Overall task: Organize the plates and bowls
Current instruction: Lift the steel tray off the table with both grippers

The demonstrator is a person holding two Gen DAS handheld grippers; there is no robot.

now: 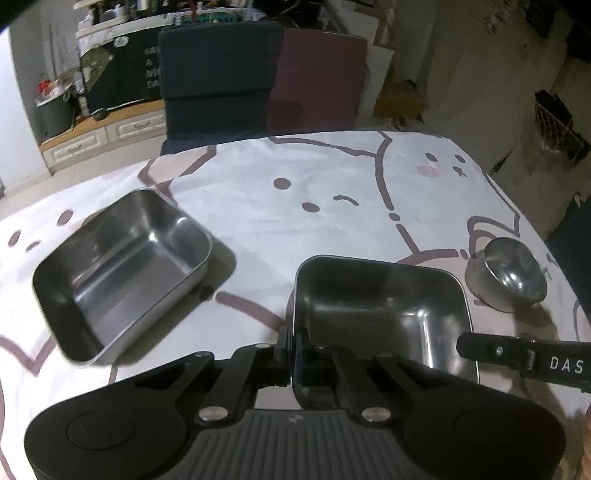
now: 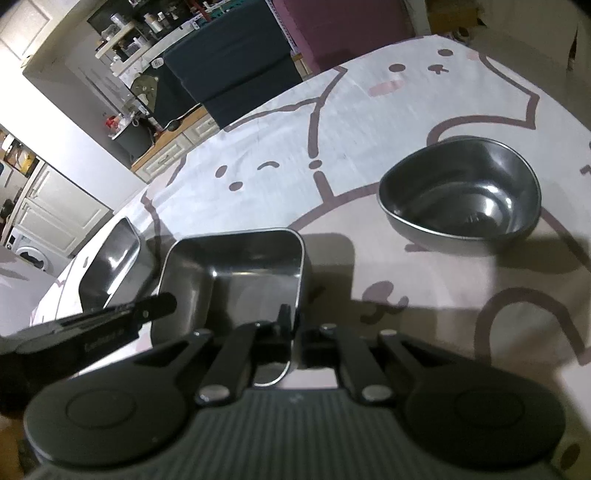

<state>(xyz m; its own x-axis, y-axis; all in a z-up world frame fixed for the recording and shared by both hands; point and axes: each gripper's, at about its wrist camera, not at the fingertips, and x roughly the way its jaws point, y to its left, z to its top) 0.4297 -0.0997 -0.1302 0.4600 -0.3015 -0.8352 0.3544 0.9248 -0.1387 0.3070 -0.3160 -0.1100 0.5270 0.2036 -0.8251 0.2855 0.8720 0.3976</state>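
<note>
Left wrist view: both grippers pinch opposite walls of the tray (image 1: 380, 306) at lower centre, left gripper (image 1: 295, 345) and right gripper (image 2: 293, 325) clamped, probably to carry it level. Second tray (image 1: 122, 273) waits mid-left, likely for nesting; bowl (image 2: 461, 199) sits apart.

A lived-in home.
A washing machine (image 2: 31, 258), white cabinets (image 2: 55, 210), cluttered shelves (image 2: 136, 26) and a cartoon-printed tablecloth (image 1: 332, 206) show it.
</note>
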